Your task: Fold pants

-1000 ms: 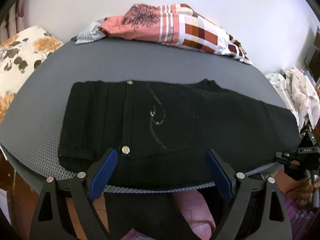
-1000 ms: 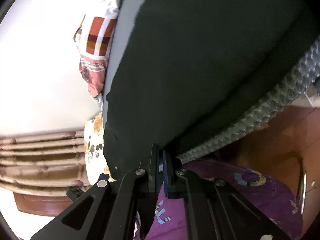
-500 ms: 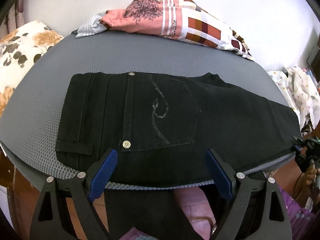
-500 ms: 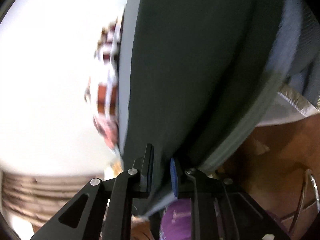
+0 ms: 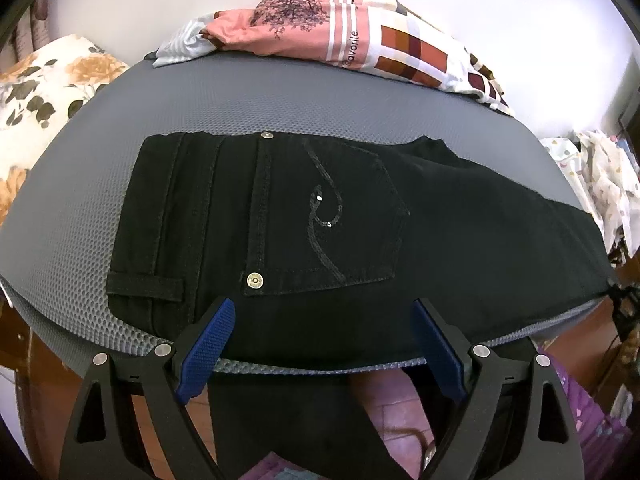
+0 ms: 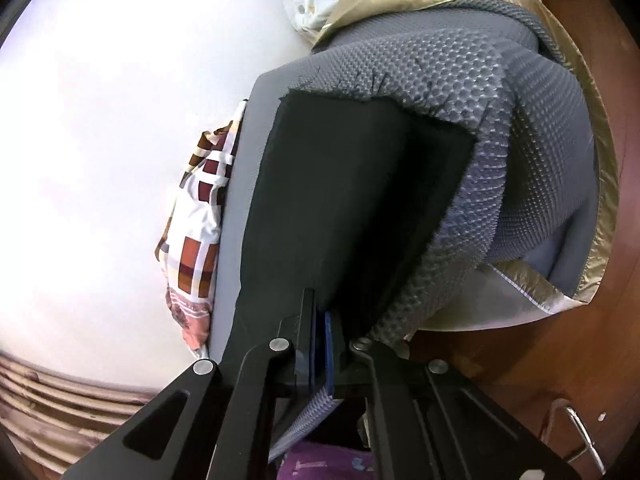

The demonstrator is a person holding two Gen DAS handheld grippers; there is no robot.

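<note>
Grey mat (image 5: pixel 240 96) | pants (image 5: pixel 320 220) flat | left gripper (image 5: pixel 320 336) spread | right gripper (image 6: pixel 320 340) pinching pants

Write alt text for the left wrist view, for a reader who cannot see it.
Black pants lie flat on a grey textured mat, back pocket up, waistband to the left. The left tongs hang open at the near edge, holding nothing. A pink and checked garment lies at the far edge.

A grey textured mat (image 5: pixel 360 104) covers the surface; at its far edge lies a heap of pink and checked cloth (image 5: pixel 352 40); a floral cushion (image 5: pixel 44 80) sits beyond the left edge; pale patterned fabric (image 5: pixel 600 176) hangs beyond the right edge; reddish-brown flooring (image 6: pixel 560 360) shows below.
</note>
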